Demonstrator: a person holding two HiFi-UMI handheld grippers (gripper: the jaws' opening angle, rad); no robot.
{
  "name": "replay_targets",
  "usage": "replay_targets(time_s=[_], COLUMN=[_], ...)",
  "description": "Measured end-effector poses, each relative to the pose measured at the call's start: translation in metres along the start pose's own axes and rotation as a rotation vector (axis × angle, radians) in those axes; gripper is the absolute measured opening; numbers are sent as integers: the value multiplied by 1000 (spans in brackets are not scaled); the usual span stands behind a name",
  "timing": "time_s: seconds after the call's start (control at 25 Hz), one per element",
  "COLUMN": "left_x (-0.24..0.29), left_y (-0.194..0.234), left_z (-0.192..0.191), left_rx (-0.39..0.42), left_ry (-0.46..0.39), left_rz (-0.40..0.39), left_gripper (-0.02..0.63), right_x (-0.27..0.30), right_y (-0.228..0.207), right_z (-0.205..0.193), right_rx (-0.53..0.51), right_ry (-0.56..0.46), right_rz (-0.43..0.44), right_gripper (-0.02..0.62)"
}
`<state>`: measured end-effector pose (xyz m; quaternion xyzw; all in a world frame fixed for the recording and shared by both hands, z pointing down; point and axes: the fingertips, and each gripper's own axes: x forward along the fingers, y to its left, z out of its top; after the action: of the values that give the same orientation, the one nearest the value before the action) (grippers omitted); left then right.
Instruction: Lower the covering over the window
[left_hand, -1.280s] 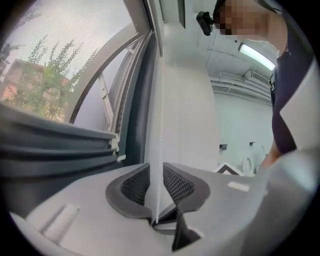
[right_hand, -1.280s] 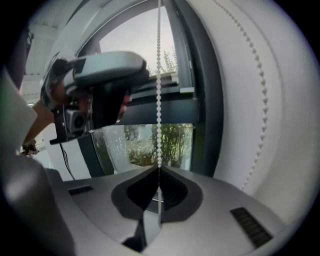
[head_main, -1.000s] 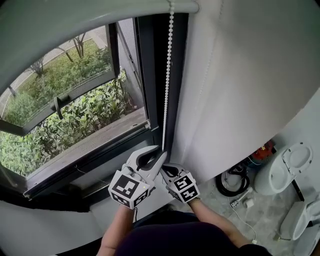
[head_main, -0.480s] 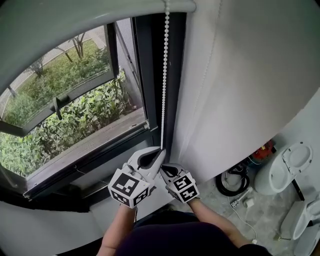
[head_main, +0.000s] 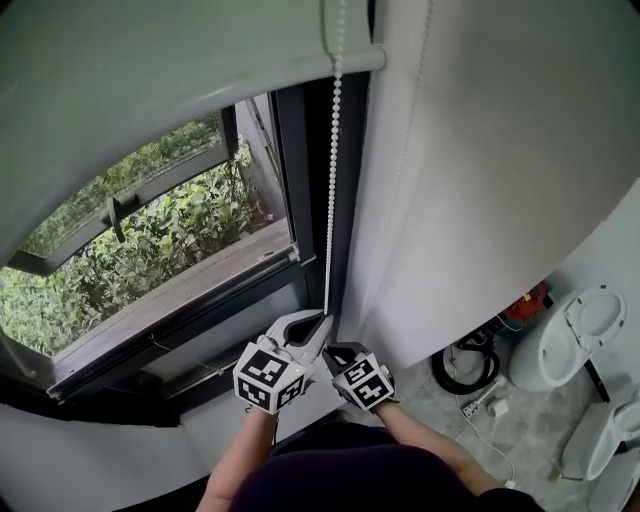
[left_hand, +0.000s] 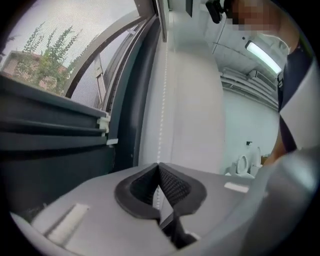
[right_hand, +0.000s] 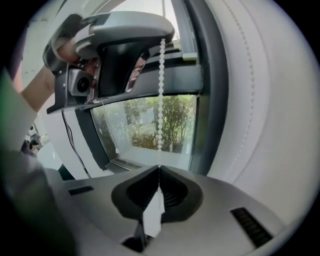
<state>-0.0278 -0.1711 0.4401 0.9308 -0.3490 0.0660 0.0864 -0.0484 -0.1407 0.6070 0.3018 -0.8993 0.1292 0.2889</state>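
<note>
Greenery fills the far side of the window (head_main: 170, 240), whose dark frame runs down the middle of the head view. The roller blind (head_main: 130, 100) hangs over the upper part of the glass. Its bottom rail slants across the pane and the lower part is uncovered. Just right of the glass, in front of the dark frame, the bead chain (head_main: 333, 180) drops straight from the blind's right end to the two tongs. A broad white panel (head_main: 480, 180) stands to the right of the chain, and white toilets (head_main: 575, 335) sit on the floor at the near right.

Both tongs are pressed together on the chain, one above the other. The left gripper (left_hand: 159, 166) is the upper one. Its dark pads meet at the tip with no gap, and the chain runs up out of that tip and along the frame. The right gripper (right_hand: 159, 168) is just below and slightly nearer. Its jaws are likewise squeezed tight, pinching the chain where the beads come down into the tip. In the right gripper view the left gripper's jaw sits above, with the beads hanging taut between the two grips. The two marker cubes nearly touch in the head view.
</note>
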Motion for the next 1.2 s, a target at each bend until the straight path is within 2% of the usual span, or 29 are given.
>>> replay_targets(time_s=[0.16, 0.36, 0.52, 0.76, 0.84, 0.92, 1.04, 1.2], left_x=[7, 13, 16, 15, 13, 10, 5, 1], left_y=[-1, 0, 1, 13, 18, 22, 27, 32], left_z=[-21, -48, -70, -101, -118, -137, -162, -175], left_rx=[-14, -30, -87, -92, -109, -127, -153, -173], left_ry=[47, 107, 136, 214, 248, 279, 315, 348], left_rz=[-10, -15, -25, 1, 13, 21, 31, 43], left_gripper=[11, 11, 11, 11, 11, 11, 11, 11], right_x=[7, 11, 11, 12, 9, 5, -3, -26], right_y=[2, 4, 2, 4, 5, 7, 5, 1], right_z=[-19, -25, -27, -33, -31, -25, -11, 27], right_rx=[2, -3, -10, -58, -45, -25, -20, -6], right_ry=[70, 105, 122, 170, 176, 160, 103, -18], right_rz=[18, 28, 27, 41, 61, 74, 72, 53], right_gripper=[14, 14, 14, 15, 25, 107, 112, 112])
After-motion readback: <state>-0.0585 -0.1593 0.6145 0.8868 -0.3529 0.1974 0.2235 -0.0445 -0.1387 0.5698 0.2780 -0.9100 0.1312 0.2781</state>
